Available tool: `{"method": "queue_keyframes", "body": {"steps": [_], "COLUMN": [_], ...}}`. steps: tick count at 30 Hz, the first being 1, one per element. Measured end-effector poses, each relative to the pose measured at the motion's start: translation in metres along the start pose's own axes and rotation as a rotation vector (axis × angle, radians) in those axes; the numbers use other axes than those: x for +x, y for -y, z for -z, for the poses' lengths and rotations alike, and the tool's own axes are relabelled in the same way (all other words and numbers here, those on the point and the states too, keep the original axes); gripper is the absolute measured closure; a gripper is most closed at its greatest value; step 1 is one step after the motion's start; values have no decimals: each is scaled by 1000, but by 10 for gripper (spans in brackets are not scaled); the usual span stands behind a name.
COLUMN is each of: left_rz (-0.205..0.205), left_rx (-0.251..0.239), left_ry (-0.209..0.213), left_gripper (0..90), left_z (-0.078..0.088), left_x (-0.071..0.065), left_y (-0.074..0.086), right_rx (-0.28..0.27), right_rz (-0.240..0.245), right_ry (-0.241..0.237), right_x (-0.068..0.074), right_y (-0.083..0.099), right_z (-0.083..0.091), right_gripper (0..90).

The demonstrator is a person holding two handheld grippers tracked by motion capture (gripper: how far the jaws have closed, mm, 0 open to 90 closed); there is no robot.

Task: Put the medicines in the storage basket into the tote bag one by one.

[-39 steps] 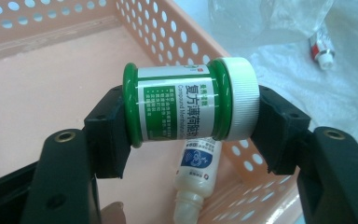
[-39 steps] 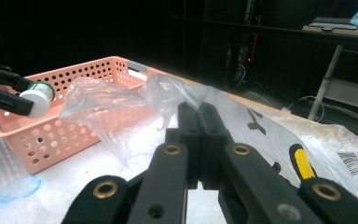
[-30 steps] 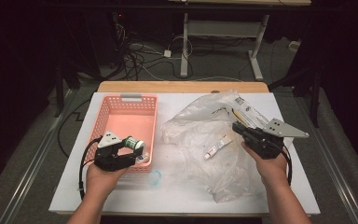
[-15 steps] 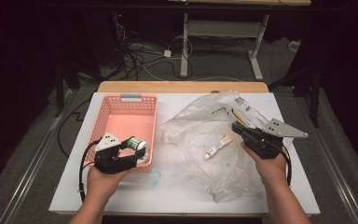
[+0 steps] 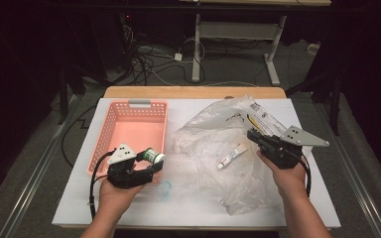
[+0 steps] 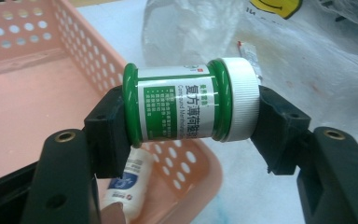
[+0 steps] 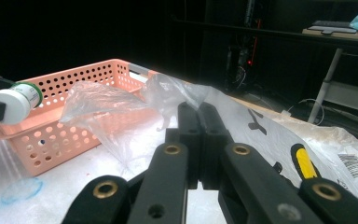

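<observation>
A green bottle [image 5: 154, 156] with a white cap and a printed label lies sideways between the jaws of my left gripper [image 5: 151, 163], held by its base and cap. It hangs over the near right corner of the pink basket [image 5: 129, 105]. The left gripper view shows the bottle [image 6: 186, 102] close up, with my left gripper [image 6: 191, 126] shut on it and the basket [image 6: 28, 116] below. My right gripper [image 5: 250, 134] hovers over a clear plastic bag [image 5: 213, 129] at the right. Its jaws [image 7: 198, 112] are pressed together with nothing between them.
A small white tube [image 5: 231, 156] lies on the bag. Another small white bottle [image 6: 128, 186] rests in the basket's near corner. A blue ring mark [image 5: 164, 188] is on the white table [image 5: 198, 213]. Cables and desk legs stand beyond the far edge.
</observation>
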State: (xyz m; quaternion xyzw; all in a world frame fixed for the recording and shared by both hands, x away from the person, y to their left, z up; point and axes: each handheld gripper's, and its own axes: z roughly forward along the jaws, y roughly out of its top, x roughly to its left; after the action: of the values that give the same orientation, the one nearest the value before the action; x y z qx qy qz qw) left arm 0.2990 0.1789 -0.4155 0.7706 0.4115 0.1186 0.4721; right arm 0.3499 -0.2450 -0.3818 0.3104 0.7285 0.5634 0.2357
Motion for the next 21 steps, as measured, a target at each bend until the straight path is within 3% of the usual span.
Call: {"method": "queue_keyframes", "body": {"steps": [21], "left_rz": [-97], "left_rx": [71], "left_ry": [94], "left_gripper": [351], "left_z": [-30], "left_x": [-42], "left_y": [0], "right_rx": [4], "right_rz": [6], "right_ry": [-7], "right_x": [2], "right_y": [0], "right_z": [-1], "right_gripper": [900]}}
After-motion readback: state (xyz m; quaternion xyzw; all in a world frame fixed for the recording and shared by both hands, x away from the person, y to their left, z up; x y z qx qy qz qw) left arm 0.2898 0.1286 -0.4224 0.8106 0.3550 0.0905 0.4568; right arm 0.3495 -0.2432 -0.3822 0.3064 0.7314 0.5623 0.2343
